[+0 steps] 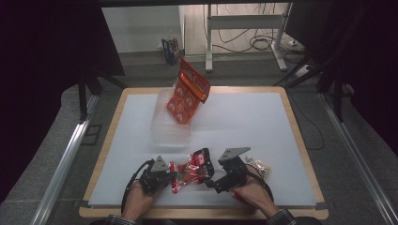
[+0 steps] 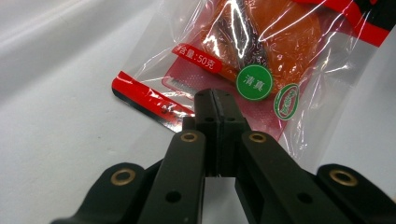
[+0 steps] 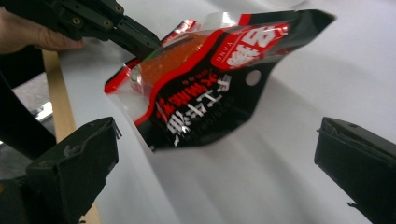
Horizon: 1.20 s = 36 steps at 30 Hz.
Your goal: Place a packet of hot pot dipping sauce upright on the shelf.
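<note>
I have the left tongs (image 1: pixel 172 177) low in the high view, left of centre, jaws pressed fully together on the clear edge of a snack bag (image 1: pixel 191 169). My left gripper view confirms it: the tips meet on the film just below a green round sticker (image 2: pixel 253 82), with the orange food (image 2: pixel 275 37) showing through the plastic in the upper right of that frame. The bag's red and black printed end lifts off the tabletop (image 1: pixel 244 126) toward the right tongs (image 1: pixel 210 180).

Those right tongs sit at the bottom centre of the high view, gaping wide and holding nothing. In the right gripper view the two jaws stand far apart at the lower corners, with the bag (image 3: pixel 205 88) between and beyond them, not touching either. The left tongs (image 3: pixel 156 44) reach in from the upper left there, nipping the bag's corner.

Just right of my right hand (image 1: pixel 251 192) lies a pale packet (image 1: pixel 260 167). Higher, at centre frame, an orange pack (image 1: pixel 187 93) leans upright in a clear tub (image 1: pixel 171 126).
</note>
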Each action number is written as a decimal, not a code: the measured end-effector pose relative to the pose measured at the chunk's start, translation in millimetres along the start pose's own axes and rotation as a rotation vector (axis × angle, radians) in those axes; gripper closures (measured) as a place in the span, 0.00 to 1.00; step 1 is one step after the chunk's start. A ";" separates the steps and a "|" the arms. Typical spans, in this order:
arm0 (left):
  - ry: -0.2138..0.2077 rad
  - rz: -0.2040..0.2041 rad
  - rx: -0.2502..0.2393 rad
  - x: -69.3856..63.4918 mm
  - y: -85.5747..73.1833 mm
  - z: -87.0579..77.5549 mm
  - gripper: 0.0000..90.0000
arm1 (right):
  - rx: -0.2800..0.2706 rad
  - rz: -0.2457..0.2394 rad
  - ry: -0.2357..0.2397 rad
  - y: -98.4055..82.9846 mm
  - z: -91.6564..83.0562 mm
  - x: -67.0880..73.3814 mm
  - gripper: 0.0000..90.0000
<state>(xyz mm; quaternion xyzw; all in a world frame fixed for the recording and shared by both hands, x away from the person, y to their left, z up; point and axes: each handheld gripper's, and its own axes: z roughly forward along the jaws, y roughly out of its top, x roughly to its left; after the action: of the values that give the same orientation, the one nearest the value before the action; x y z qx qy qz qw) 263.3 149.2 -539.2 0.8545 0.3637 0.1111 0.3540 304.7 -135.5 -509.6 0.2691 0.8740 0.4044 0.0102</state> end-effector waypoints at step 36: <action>-0.004 -0.012 -0.006 1.2 -1.8 -1.5 0.99 | 0.046 0.128 0.152 36.2 53.2 9.3 0.60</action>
<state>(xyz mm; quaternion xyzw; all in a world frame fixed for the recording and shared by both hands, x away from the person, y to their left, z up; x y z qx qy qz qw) 262.5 151.7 -539.5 0.8514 0.3678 0.1085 0.3579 326.0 -74.6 -517.7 0.2930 0.8625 0.4032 -0.0881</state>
